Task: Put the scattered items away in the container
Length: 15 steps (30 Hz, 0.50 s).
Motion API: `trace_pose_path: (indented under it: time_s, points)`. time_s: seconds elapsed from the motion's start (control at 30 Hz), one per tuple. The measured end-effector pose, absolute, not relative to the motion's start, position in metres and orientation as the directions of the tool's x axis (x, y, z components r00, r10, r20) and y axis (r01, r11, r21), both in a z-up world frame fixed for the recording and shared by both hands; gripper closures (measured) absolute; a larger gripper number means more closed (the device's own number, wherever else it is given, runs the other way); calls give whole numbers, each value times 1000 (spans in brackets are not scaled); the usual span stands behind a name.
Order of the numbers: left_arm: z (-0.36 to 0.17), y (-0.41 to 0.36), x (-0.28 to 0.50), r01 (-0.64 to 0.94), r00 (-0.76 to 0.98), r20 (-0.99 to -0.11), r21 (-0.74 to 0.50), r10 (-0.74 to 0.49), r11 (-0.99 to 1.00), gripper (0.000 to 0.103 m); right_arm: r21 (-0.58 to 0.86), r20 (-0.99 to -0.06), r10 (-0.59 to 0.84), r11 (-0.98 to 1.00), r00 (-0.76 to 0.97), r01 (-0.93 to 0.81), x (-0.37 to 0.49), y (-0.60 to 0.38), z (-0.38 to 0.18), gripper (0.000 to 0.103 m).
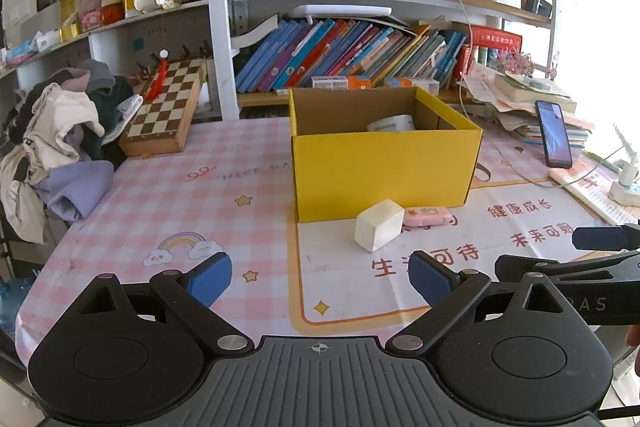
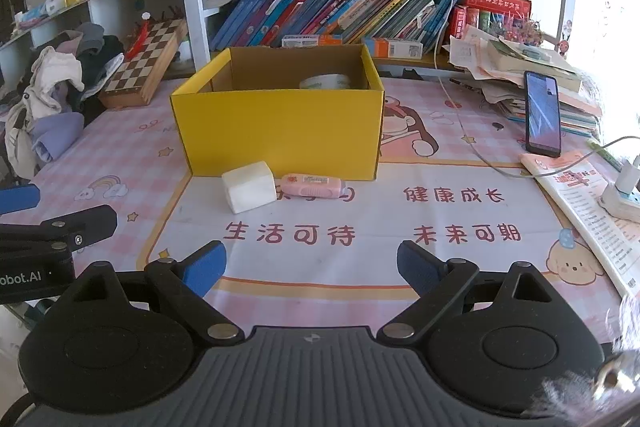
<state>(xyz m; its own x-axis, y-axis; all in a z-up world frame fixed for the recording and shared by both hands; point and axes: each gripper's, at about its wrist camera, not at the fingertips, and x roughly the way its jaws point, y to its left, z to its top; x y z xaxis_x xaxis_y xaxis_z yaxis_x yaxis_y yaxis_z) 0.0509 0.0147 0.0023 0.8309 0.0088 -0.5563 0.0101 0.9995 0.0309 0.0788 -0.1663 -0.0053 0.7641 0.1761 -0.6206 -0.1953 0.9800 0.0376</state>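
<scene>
Both grippers hang over the desk [image 2: 460, 163] with jaws spread wide and nothing held: the left gripper [image 1: 320, 281] and the right gripper [image 2: 310, 269]. Ahead of each, just short of the yellow box [image 2: 280, 131], lie a white block [image 2: 249, 187] and a pink case [image 2: 312, 185], side by side. A roll of tape [image 2: 325, 81] already sits inside. It looks like the between-picks stage; next, one gripper must reach forward, straddle the block and close on it
</scene>
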Motion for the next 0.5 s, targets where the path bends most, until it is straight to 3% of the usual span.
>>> trace_pose_path:
  time_s: [0.5]
  points:
    - [-2, 14, 56, 18, 820, -572, 25, 0, 1000, 6, 40, -634, 168, 982, 754, -185, 84, -168, -9, 10]
